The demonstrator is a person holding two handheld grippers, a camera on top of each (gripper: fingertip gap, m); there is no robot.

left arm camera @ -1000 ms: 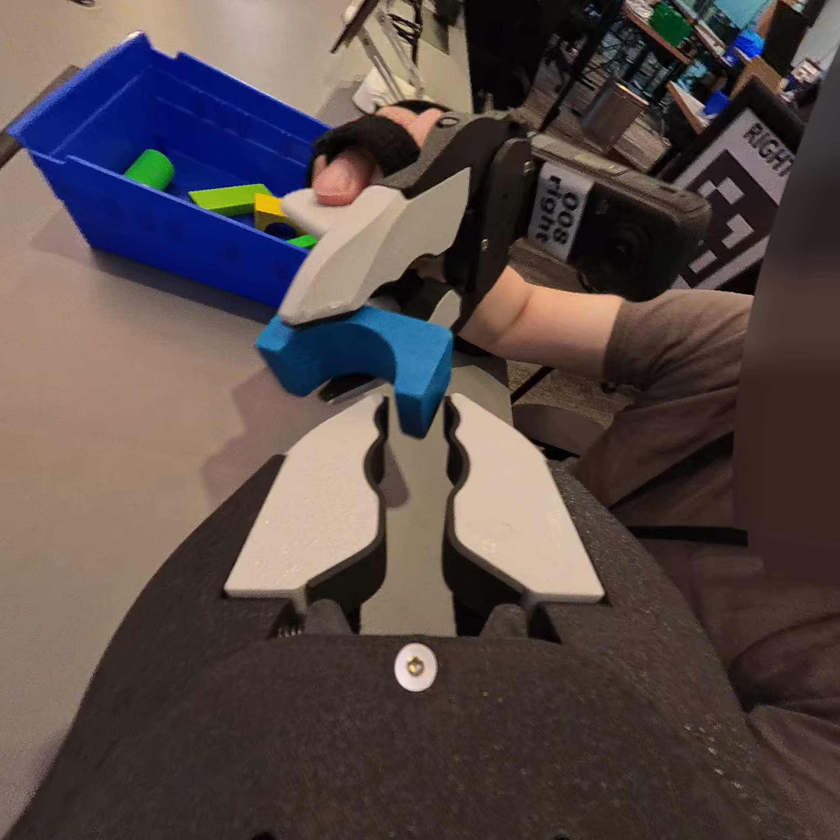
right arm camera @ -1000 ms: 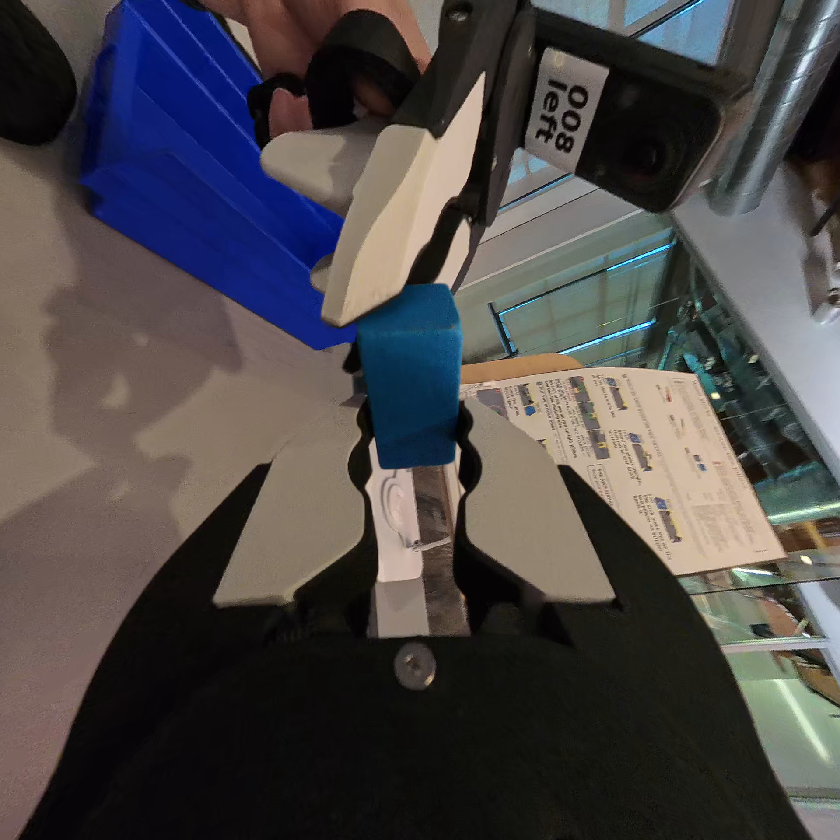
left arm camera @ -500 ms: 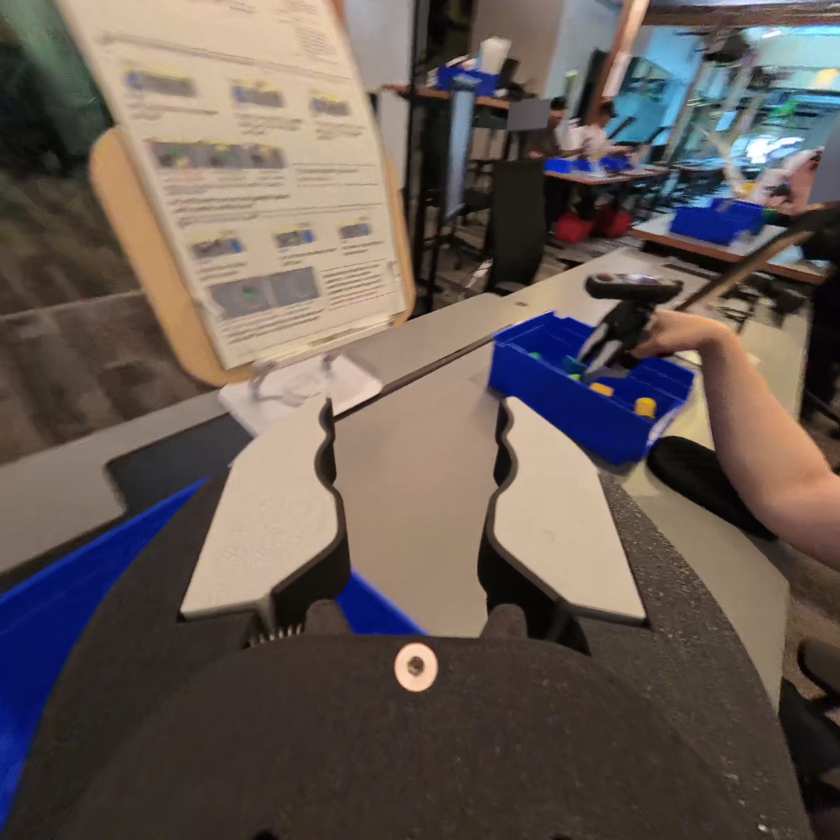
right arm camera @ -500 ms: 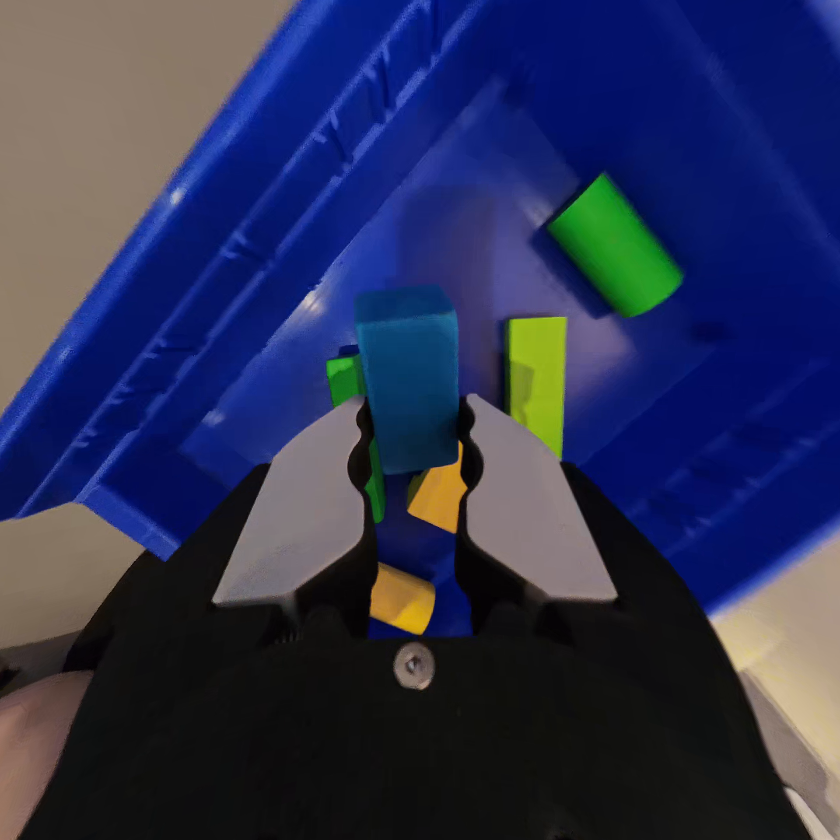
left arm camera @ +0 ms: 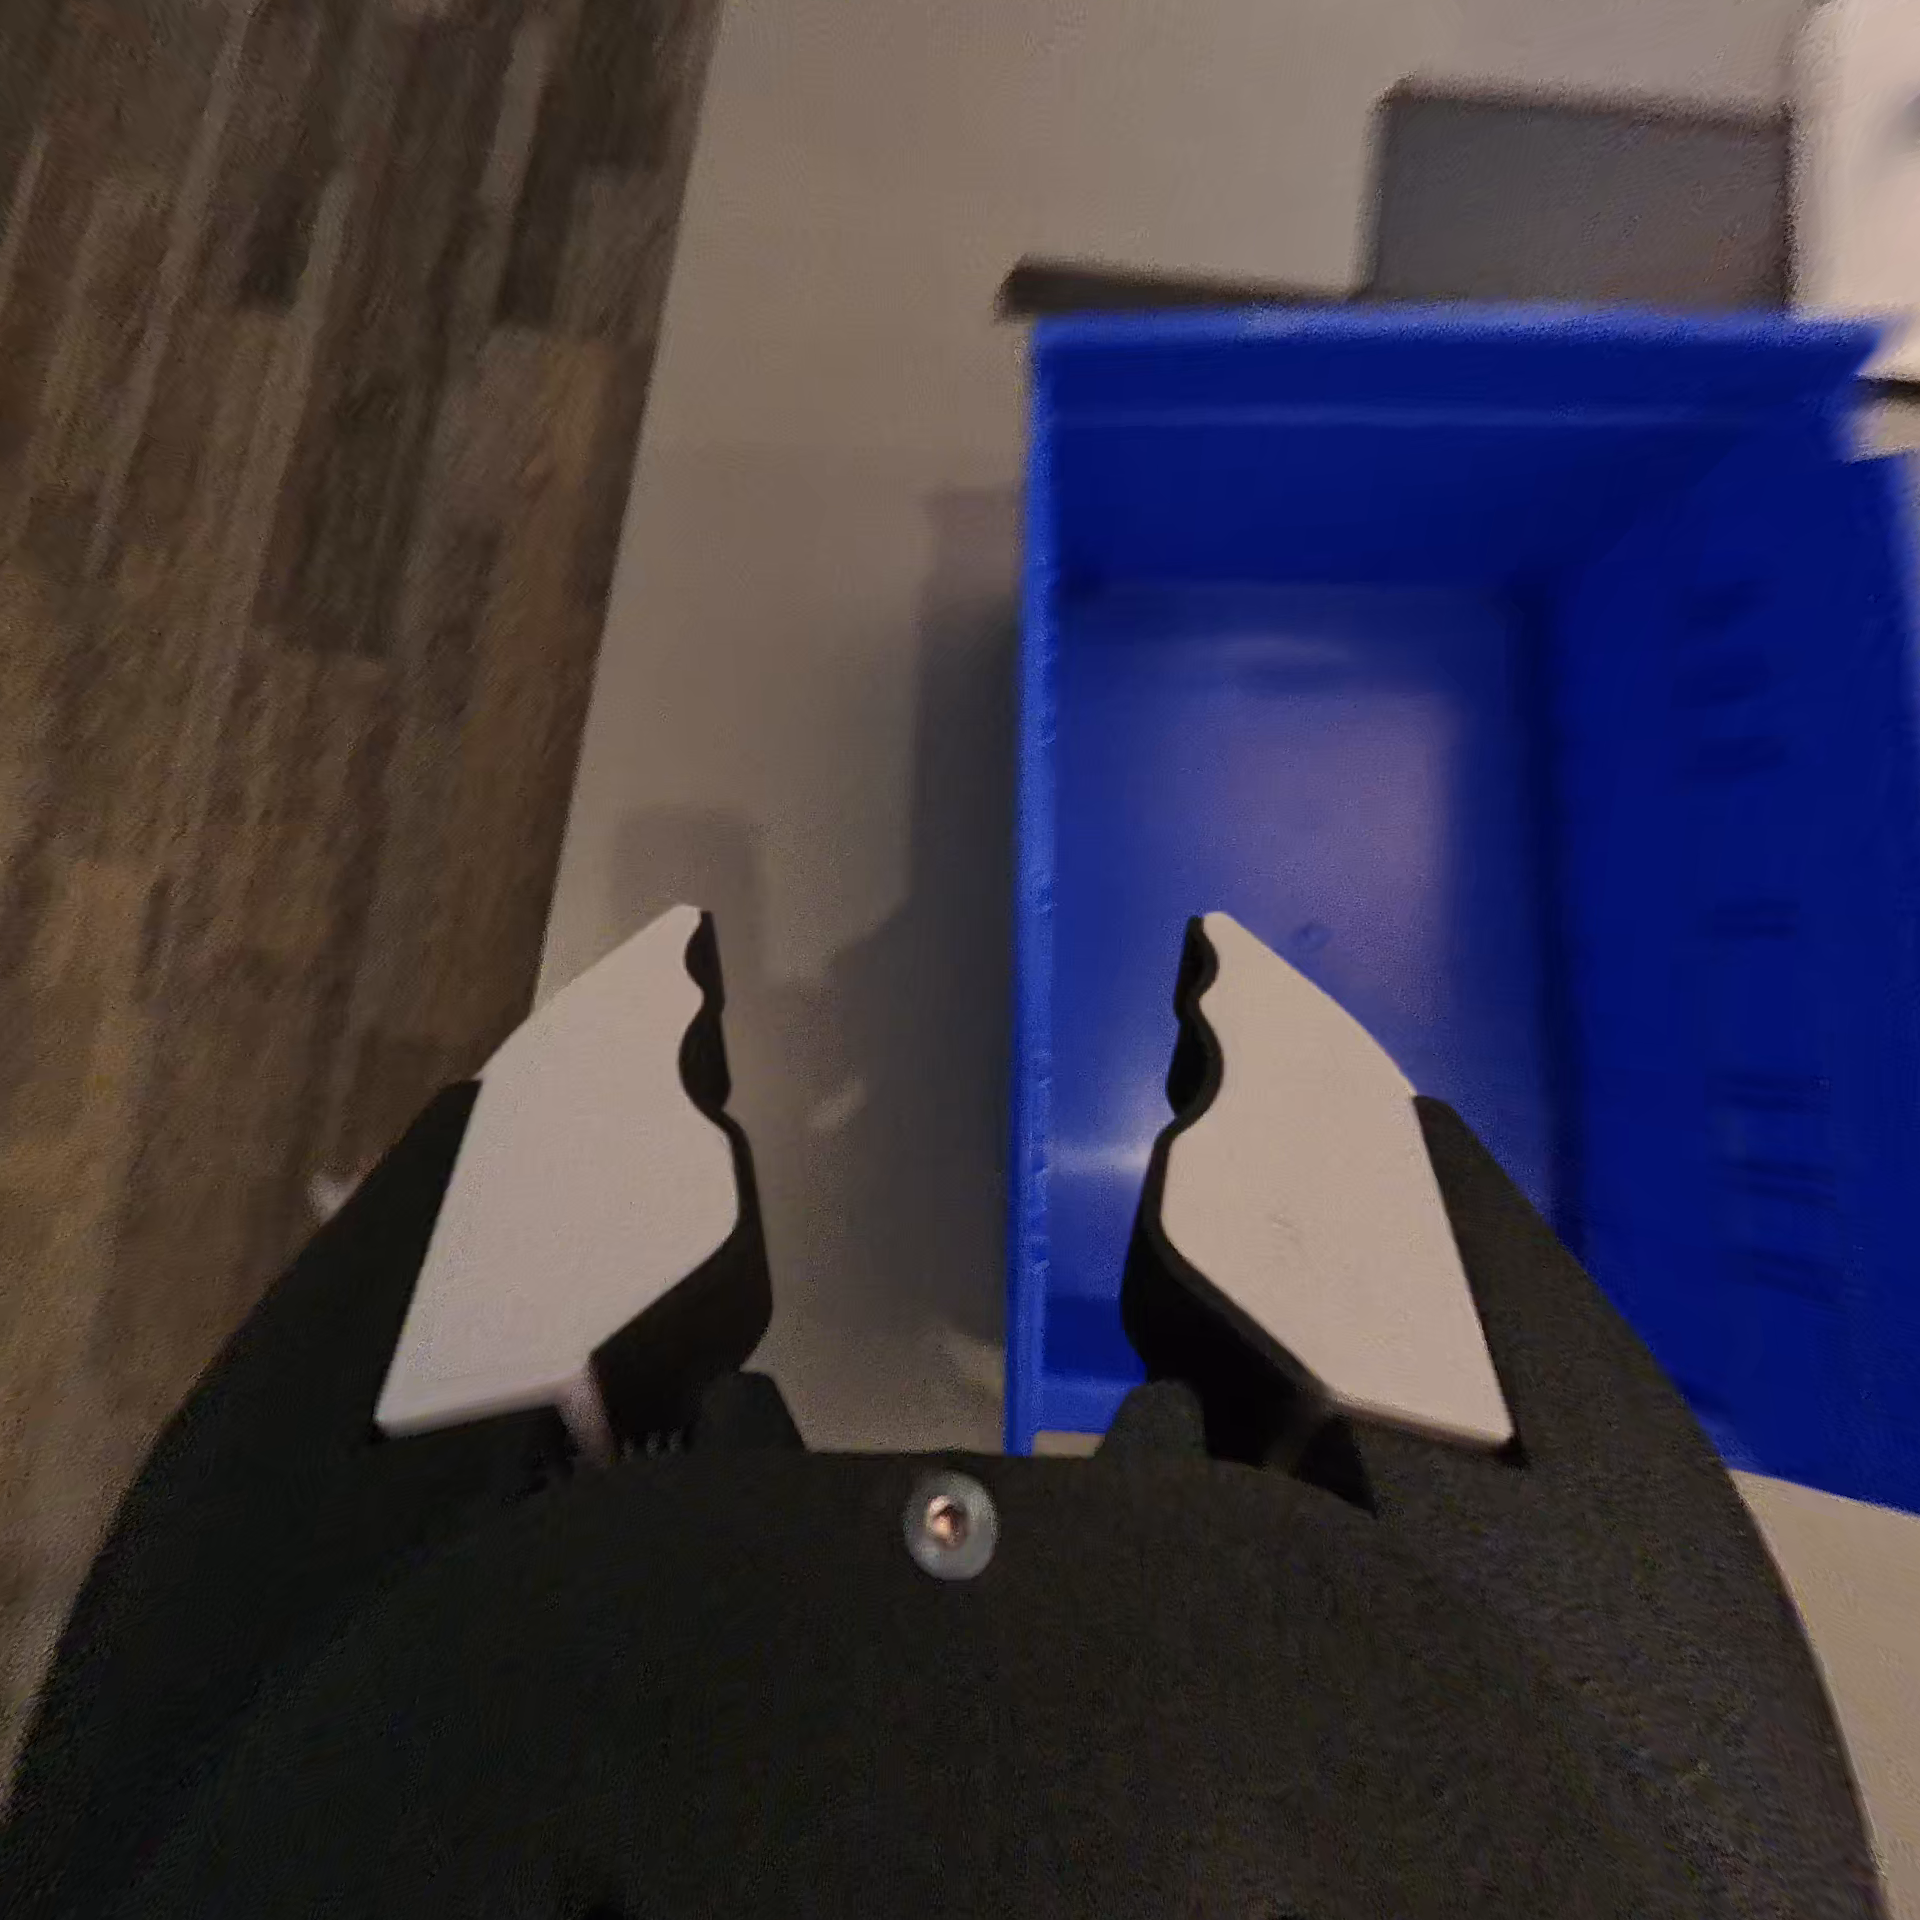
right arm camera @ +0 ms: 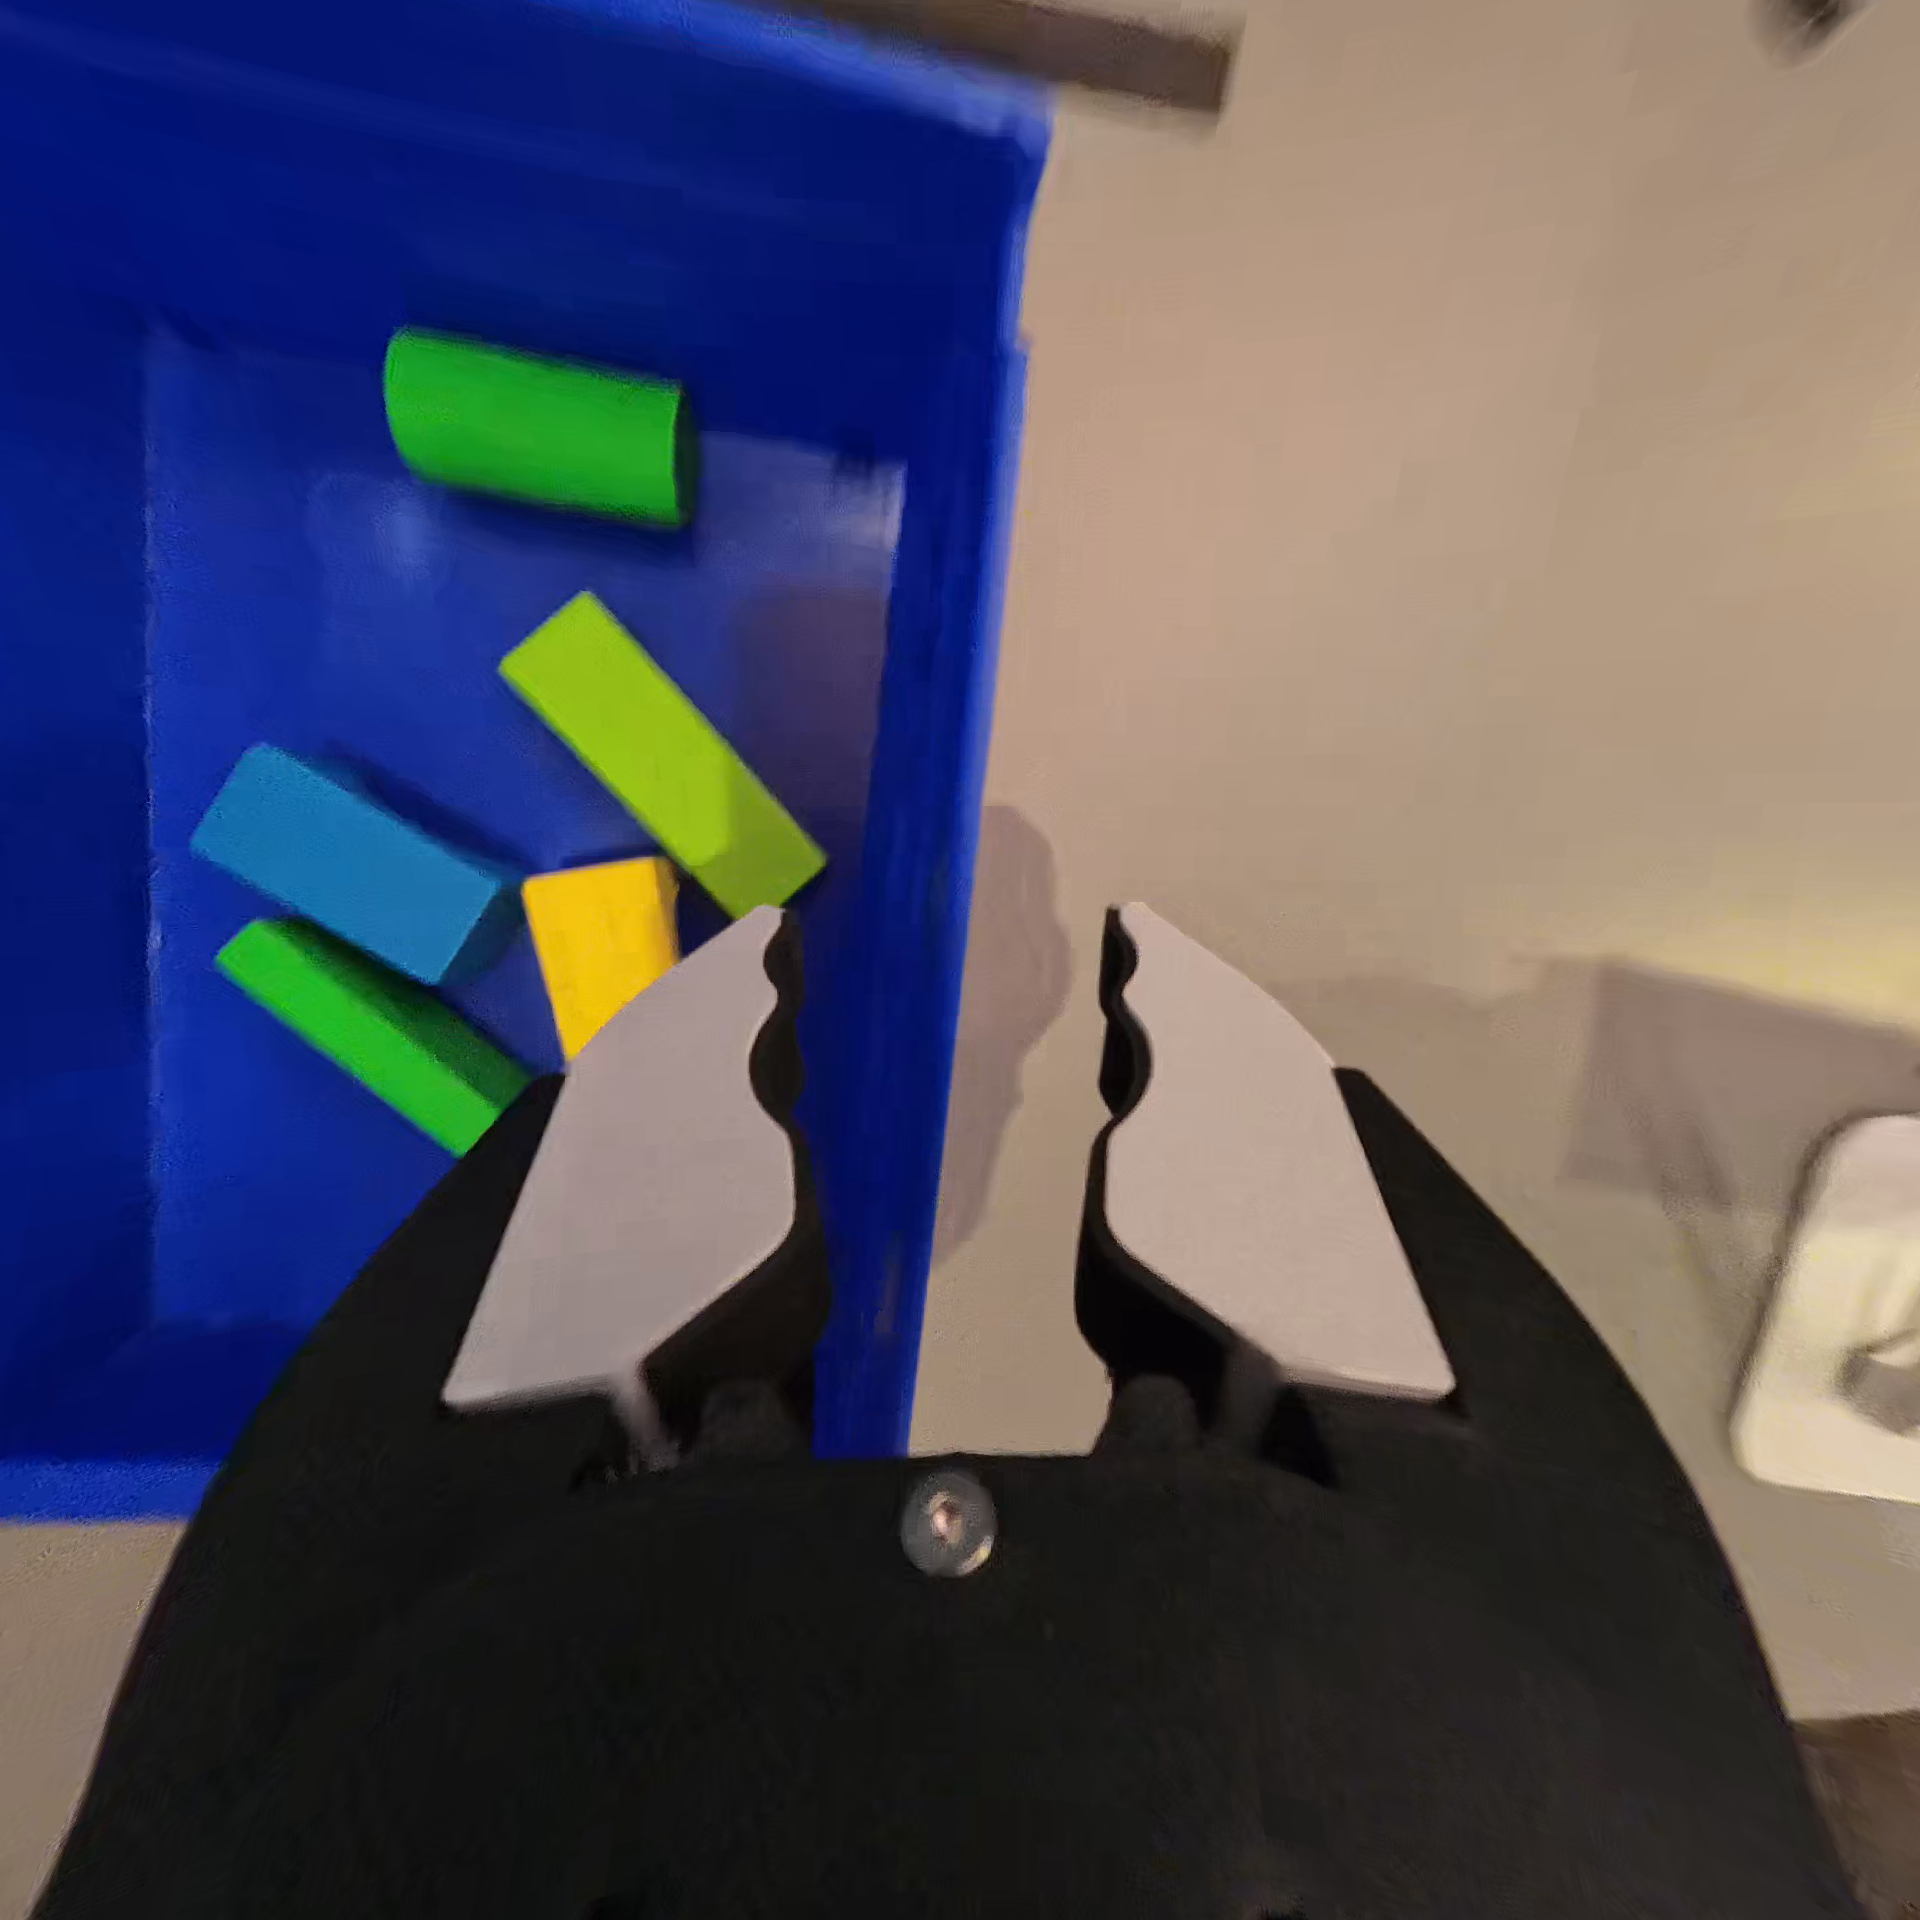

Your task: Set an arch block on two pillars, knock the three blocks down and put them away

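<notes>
In the right wrist view the blue arch block (right arm camera: pixel 348 862) lies inside the blue bin (right arm camera: pixel 956 623), beside a yellow block (right arm camera: pixel 603 935), a dark green block (right arm camera: pixel 364 1029), a lime flat block (right arm camera: pixel 665 758) and a green cylinder (right arm camera: pixel 535 442). My right gripper (right arm camera: pixel 945 920) is open and empty above the bin's right wall. In the left wrist view my left gripper (left arm camera: pixel 945 925) is open and empty above the left wall of the blue bin (left arm camera: pixel 1039 831); the part of the bin floor shown there is bare. The picture is blurred.
The bin stands on a grey table (right arm camera: pixel 1455 520). A white object (right arm camera: pixel 1839 1320) sits on the table at the right edge of the right wrist view. Wood-patterned floor (left arm camera: pixel 260 520) lies beyond the table's edge at the left of the left wrist view. Tip to tip, the grippers are about 85 centimetres apart. My right gripper's tips are some 8 centimetres from the yellow block (right arm camera: pixel 603 935).
My right gripper has opened and let go of the blue arch block, which now lies in the bin. My left gripper has swung down from facing the room to look at the bin.
</notes>
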